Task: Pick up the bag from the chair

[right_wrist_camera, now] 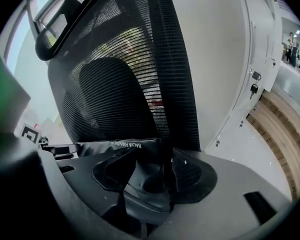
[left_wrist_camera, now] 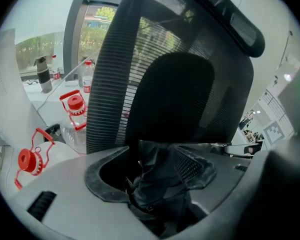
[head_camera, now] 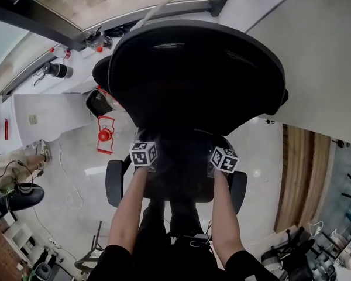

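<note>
The black, leather-like bag (right_wrist_camera: 115,146) is seen on the seat of the black mesh-backed office chair (head_camera: 193,69), its long axis apparently running left to right. The left claw (left_wrist_camera: 152,176) and right claw (right_wrist_camera: 152,176) are held wide open, each astride an upright fold of the bag. Nothing is gripped, and neither hand is nearer.

The head view looks steeply down from above the chair (head_camera: 193,69), while both gripper views sit low and close, facing its mesh backrest (left_wrist_camera: 140,84) from the left and right sides and sharing the black bag (left_wrist_camera: 160,179).
</note>
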The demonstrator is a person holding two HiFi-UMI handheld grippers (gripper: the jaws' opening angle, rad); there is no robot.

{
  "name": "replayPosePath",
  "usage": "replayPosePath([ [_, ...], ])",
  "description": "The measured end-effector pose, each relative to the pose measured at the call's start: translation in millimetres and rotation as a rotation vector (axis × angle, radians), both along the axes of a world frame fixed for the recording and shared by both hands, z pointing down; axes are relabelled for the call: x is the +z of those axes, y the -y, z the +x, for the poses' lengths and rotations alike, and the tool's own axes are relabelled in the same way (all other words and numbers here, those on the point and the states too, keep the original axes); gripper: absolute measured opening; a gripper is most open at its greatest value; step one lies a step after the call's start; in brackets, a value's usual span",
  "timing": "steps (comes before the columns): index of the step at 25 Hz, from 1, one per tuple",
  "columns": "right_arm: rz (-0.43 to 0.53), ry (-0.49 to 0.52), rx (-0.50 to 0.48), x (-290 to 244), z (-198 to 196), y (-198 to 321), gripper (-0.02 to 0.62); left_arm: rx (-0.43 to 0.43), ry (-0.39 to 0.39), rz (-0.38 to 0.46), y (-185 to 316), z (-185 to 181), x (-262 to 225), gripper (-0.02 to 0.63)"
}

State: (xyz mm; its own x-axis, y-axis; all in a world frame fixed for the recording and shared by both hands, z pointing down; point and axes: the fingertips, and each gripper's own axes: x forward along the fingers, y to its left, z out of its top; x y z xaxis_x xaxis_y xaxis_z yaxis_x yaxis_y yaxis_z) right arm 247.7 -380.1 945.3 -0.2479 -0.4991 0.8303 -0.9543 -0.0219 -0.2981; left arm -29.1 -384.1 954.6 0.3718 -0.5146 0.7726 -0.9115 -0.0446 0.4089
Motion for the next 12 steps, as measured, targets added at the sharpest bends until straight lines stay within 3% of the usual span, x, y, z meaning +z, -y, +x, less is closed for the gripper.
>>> replayPosePath([
  [5,0.012,0.024,-0.019,7.6,-7.0,3.1,0.176,-0.004,-0.014,-0.021,2.0,2.4,13.1,0.234],
  [6,0.013,0.024,-0.021,7.9,-7.9,3.2,0.175,-0.005,-0.018,-0.018,1.1,2.9,12.6,0.189],
  [12,0.021,0.018,-0.023,3.8,-6.5,-4.0,0.132,0.016,-0.002,-0.012,-9.3,3.8,5.8,0.129],
])
